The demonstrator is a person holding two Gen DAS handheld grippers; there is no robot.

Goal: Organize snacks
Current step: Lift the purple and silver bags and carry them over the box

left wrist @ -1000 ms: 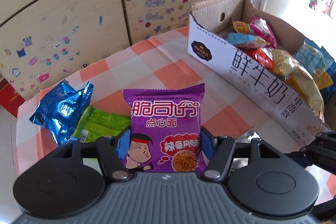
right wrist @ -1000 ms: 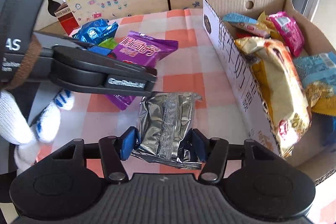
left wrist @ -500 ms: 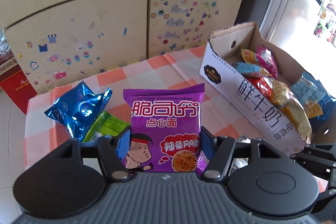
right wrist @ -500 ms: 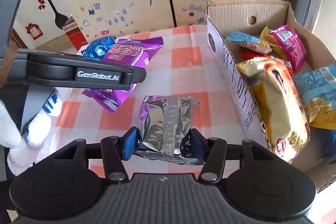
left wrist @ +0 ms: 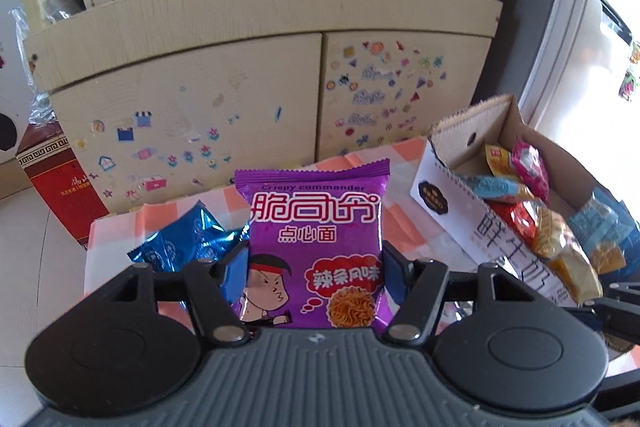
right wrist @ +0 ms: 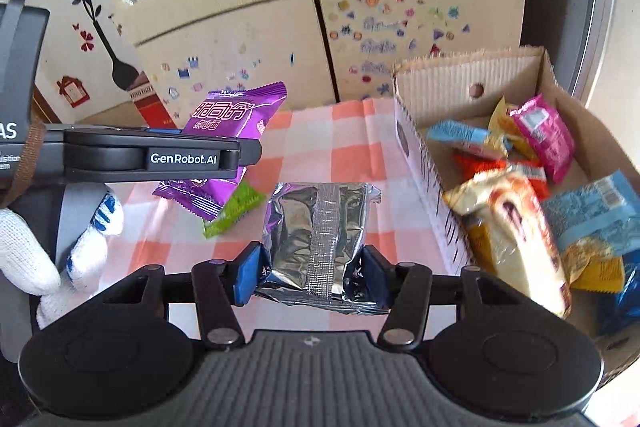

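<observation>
My left gripper is shut on a purple noodle snack packet and holds it upright above the table; the packet also shows in the right wrist view. My right gripper is shut on a silver foil packet, held above the checkered tablecloth. An open cardboard box with several snack packets stands on the right; it also shows in the left wrist view. A blue foil packet and a green packet lie on the table.
A cream cabinet with stickers stands behind the table, its top shelf full of boxes and bottles. A red box stands on the floor at the left. A white-gloved hand holds the left gripper.
Both grippers have risen with their packets. The views have tilted up, so the cabinet's top shelf now shows and the table and box sit lower in frame.
</observation>
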